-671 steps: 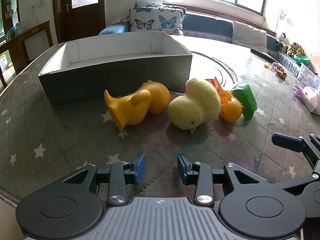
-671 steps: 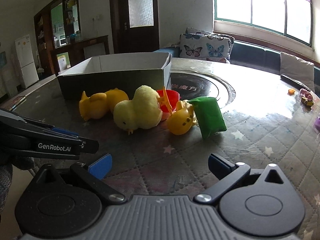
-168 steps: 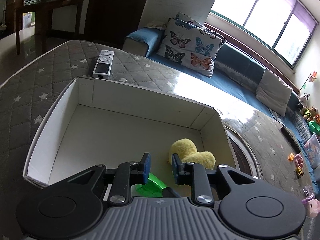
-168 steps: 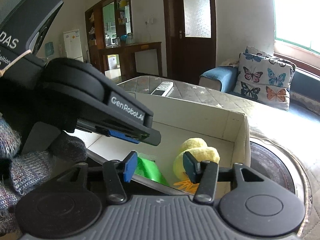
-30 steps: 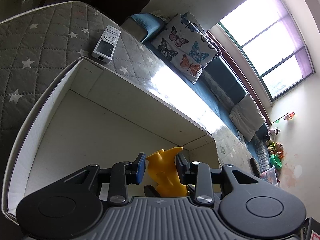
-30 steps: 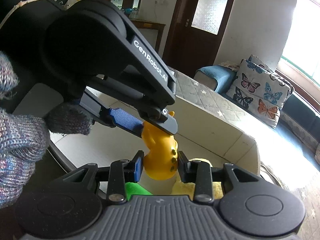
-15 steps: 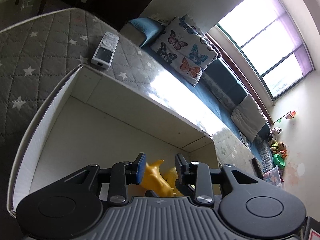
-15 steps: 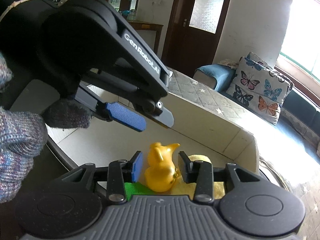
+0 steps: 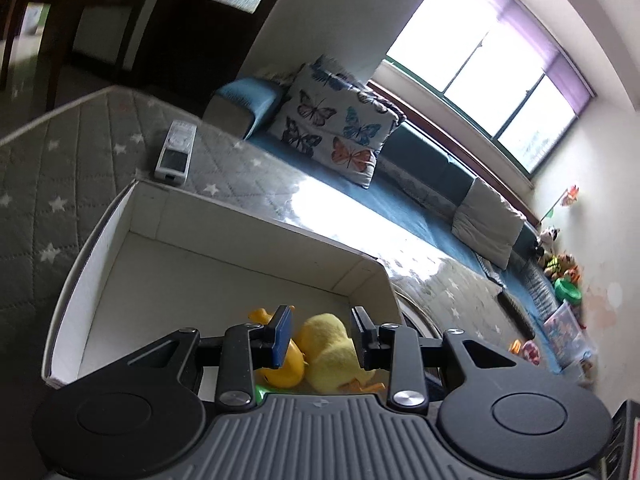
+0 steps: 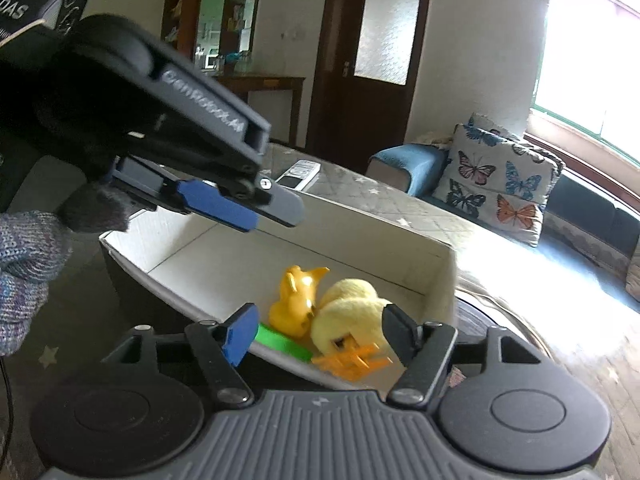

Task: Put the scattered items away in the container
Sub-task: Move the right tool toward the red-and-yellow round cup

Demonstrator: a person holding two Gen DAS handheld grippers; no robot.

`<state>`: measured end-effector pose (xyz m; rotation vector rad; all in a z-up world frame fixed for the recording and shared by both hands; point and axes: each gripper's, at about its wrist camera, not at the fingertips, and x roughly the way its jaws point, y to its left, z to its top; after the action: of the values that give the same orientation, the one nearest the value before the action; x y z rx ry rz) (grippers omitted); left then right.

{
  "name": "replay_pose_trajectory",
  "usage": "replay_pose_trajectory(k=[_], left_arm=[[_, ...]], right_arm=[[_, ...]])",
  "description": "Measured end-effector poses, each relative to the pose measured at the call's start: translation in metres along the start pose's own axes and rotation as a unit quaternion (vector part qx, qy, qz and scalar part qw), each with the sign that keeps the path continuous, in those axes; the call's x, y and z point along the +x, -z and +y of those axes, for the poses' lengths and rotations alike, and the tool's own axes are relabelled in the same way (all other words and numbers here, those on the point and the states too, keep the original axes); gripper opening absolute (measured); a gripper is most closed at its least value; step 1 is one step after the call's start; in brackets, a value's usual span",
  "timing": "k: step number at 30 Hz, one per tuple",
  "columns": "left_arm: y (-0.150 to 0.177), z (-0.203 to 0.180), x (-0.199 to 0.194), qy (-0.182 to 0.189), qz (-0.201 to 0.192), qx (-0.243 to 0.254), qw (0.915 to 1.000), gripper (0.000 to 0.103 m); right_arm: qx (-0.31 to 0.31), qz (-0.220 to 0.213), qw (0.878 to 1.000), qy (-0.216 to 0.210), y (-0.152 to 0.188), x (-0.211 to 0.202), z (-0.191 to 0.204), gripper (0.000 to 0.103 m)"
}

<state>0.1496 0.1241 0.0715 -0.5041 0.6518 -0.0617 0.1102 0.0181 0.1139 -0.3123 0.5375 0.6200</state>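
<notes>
The grey cardboard box [image 9: 104, 240] with white inside walls [image 10: 400, 256] stands on the table. Inside it lie the yellow rubber duck [image 10: 294, 300], the fluffy yellow chick [image 10: 348, 308] with orange feet, and a green item [image 10: 280, 338]. In the left wrist view the rubber duck [image 9: 286, 366] and the chick [image 9: 328, 350] lie below my fingers. My left gripper [image 9: 322, 338] is open and empty above the box. It also shows in the right wrist view [image 10: 240, 208]. My right gripper [image 10: 320, 334] is open and empty above the box's near wall.
A white remote control [image 9: 174, 156] lies on the star-patterned table beyond the box. A sofa with butterfly cushions [image 9: 332, 136] runs along the window. Toys [image 9: 560, 264] sit at the far right. A round hotplate [image 10: 492, 312] lies right of the box.
The rubber duck has dropped from the grippers into the box beside the chick. Both grippers have opened wider and lifted back from the box.
</notes>
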Motion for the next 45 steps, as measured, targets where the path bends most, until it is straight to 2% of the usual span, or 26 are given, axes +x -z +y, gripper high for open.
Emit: replay_pose_trajectory(k=[5, 16, 25, 30, 35, 41, 45], left_arm=[[0.018, -0.019, -0.014, 0.009, -0.012, 0.03, 0.9994, 0.035], [0.06, -0.046, -0.028, 0.018, 0.003, 0.081, 0.9965, 0.036], [0.096, -0.048, -0.019, 0.026, 0.046, 0.075, 0.9958, 0.036], [0.107, -0.055, -0.007, 0.038, 0.07, 0.064, 0.9948, 0.036], [0.109, -0.061, 0.015, 0.034, 0.09, 0.044, 0.9944, 0.036], [0.105, -0.067, 0.036, 0.008, 0.097, 0.031, 0.9948, 0.036], [0.101, -0.067, 0.049, -0.005, 0.106, 0.025, 0.994, 0.036]], right_arm=[[0.007, -0.013, 1.0, 0.008, 0.015, -0.028, -0.008, 0.084], [0.009, -0.023, 1.0, 0.012, 0.054, -0.079, -0.016, 0.103], [0.028, 0.002, 1.0, 0.014, 0.087, -0.084, -0.022, 0.103], [0.044, 0.013, 0.999, 0.025, 0.097, -0.08, -0.035, 0.103], [0.066, 0.024, 0.997, 0.03, 0.102, -0.071, -0.048, 0.102], [0.083, 0.031, 0.996, 0.029, 0.107, -0.061, -0.058, 0.096], [0.097, 0.032, 0.995, 0.02, 0.107, -0.054, -0.064, 0.087]])
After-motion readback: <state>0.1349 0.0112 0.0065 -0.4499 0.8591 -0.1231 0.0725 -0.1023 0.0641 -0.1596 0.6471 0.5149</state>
